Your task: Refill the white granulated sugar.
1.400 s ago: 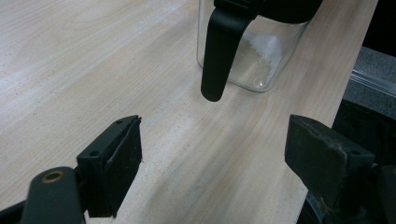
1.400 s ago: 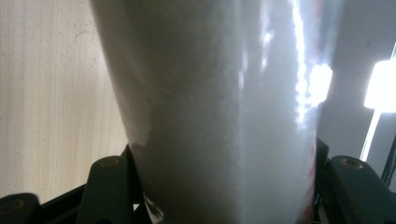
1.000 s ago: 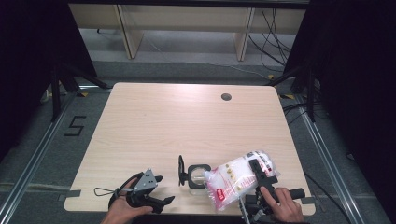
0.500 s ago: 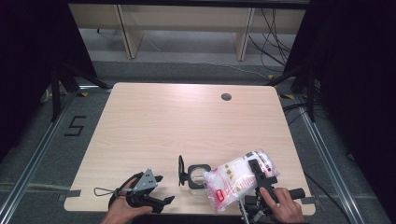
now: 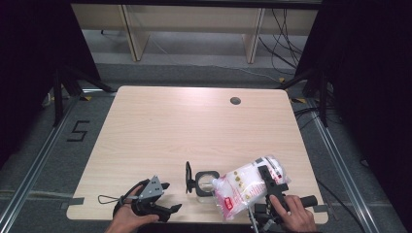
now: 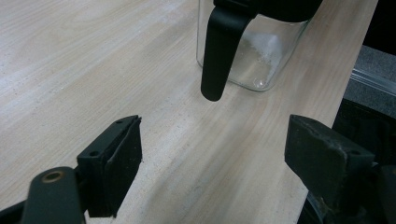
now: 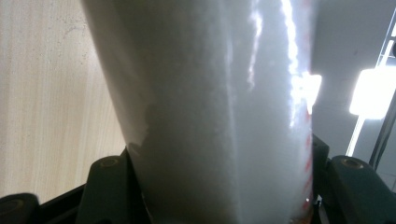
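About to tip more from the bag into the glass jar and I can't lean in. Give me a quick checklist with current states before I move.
1. Right gripper clamped on the bag: ok, jaws grip both sides of it in the right gripper view.
2. Jar lid swung open: ok.
3. Glass jar upright on the table: ok.
4. Bag mouth over the jar opening: cannot tell; the bag's end overlaps the jar from above.
5. Left gripper steadying the jar: not ok, open, short of it.
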The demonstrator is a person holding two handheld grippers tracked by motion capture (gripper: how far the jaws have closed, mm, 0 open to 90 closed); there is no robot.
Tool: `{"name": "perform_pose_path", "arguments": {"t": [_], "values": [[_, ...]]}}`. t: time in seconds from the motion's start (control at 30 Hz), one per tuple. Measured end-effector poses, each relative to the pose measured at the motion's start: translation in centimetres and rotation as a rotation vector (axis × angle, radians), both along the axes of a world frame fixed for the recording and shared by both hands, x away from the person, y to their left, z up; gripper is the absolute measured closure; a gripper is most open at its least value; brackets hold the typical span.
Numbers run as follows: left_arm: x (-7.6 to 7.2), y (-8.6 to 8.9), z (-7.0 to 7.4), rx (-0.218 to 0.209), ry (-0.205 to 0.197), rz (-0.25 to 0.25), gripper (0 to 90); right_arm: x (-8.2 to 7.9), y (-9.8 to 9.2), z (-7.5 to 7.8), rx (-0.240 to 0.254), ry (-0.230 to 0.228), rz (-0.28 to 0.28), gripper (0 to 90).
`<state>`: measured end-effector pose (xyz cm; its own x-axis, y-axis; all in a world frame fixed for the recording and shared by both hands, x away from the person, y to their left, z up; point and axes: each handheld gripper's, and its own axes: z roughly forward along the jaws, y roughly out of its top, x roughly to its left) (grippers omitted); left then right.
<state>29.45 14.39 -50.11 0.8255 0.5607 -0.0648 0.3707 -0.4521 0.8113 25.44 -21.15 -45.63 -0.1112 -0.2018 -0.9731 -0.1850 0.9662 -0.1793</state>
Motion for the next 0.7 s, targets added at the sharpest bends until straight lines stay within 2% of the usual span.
{"name": "perform_pose_path", "arguments": {"t": [0.03, 0.07, 0.1, 0.13, 0.17, 0.2, 0.23, 0.33, 0.4, 0.43, 0.47, 0.5, 0.57, 0.7], "values": [[0.00, 0.00, 0.00, 0.000, 0.000, 0.000, 18.6, 0.00, 0.00, 0.00, 0.000, 0.000, 0.000, 41.8], [0.11, 0.07, 0.03, 0.009, -0.014, -0.012, 18.6, -0.05, -0.04, -0.03, 0.017, 0.009, -0.003, 41.8], [0.08, 0.08, 0.08, 0.016, -0.008, -0.009, 18.6, -0.11, -0.10, -0.13, 0.037, 0.013, -0.013, 41.8], [-0.06, 0.01, 0.04, 0.007, 0.011, 0.008, 18.6, -0.22, -0.06, 0.00, 0.027, 0.018, -0.036, 41.8], [-0.06, 0.01, 0.04, 0.007, 0.011, 0.008, 18.6, -0.22, -0.06, 0.00, 0.027, 0.018, -0.036, 41.8], [-0.05, 0.02, 0.05, 0.009, 0.008, 0.005, 18.6, 0.06, 0.03, 0.14, -0.019, -0.010, 0.010, 41.8], [0.13, 0.11, 0.06, 0.016, -0.016, -0.015, 18.6, -0.06, -0.04, -0.12, 0.010, 0.010, -0.015, 41.8], [0.02, 0.05, 0.06, 0.013, 0.001, -0.002, 18.6, -0.13, -0.10, -0.10, 0.036, 0.013, -0.015, 41.8], [-0.06, 0.00, 0.04, 0.007, 0.011, 0.008, 18.6, -0.12, -0.07, 0.00, 0.023, 0.009, -0.011, 41.8], [-0.06, 0.00, 0.05, 0.007, 0.010, 0.006, 18.6, -0.06, 0.08, 0.25, -0.023, -0.001, 0.001, 41.8], [-0.06, 0.00, 0.05, 0.007, 0.010, 0.006, 18.6, -0.06, 0.08, 0.25, -0.023, -0.001, 0.001, 41.8], [0.06, 0.07, 0.08, 0.017, -0.008, -0.010, 18.6, -0.02, -0.02, 0.02, -0.001, -0.004, 0.003, 41.8], [0.07, 0.08, 0.08, 0.016, -0.008, -0.010, 18.6, -0.09, 0.00, 0.12, -0.006, 0.007, -0.007, 41.7], [0.07, 0.08, 0.09, 0.017, -0.008, -0.011, 18.6, -0.11, -0.04, -0.02, 0.017, 0.007, -0.007, 41.8]]}}
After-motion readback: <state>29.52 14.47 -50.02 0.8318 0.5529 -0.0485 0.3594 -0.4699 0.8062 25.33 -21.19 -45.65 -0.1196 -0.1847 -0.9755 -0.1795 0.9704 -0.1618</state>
